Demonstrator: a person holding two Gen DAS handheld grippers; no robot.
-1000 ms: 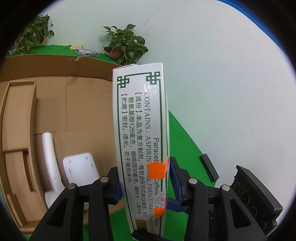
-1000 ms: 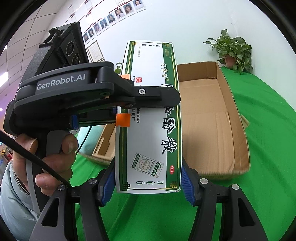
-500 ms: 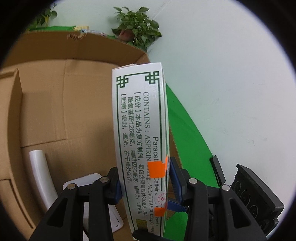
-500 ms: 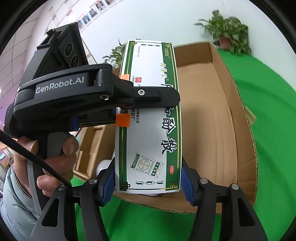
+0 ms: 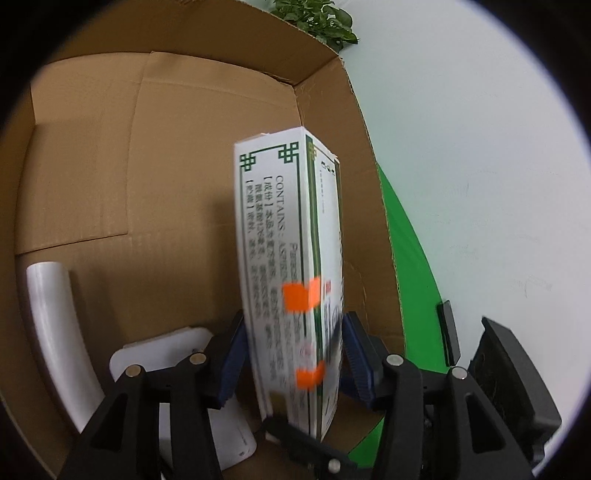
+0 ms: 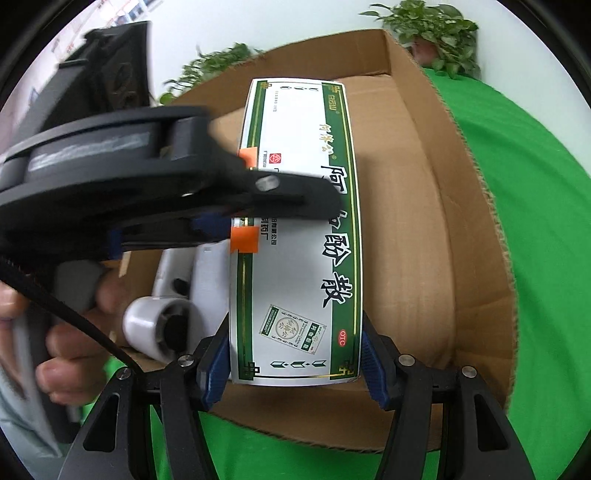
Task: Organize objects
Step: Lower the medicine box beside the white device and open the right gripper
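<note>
Gripping the white-and-green printed cardboard medicine box (image 6: pixel 295 236) by its long side edges, the right gripper (image 6: pixel 293 363) has its blue-padded fingers (image 6: pixel 212 369) closed against the near end. The left gripper (image 5: pixel 293 363) spans the same box's (image 5: pixel 291 280) narrow faces; its fingers (image 5: pixel 231 360) sit close beside the carton, the left pad touching, though blur hides whether the right pad presses. The box hangs over the open brown corrugated cardboard carton (image 6: pixel 476 229) resting on the green tabletop (image 6: pixel 546 229). Inside the carton lie a curved white plastic pipe elbow (image 5: pixel 55 332) and a flat white plastic bracket (image 5: pixel 173 347). Potted green plants (image 6: pixel 432 33) stand beyond it.
</note>
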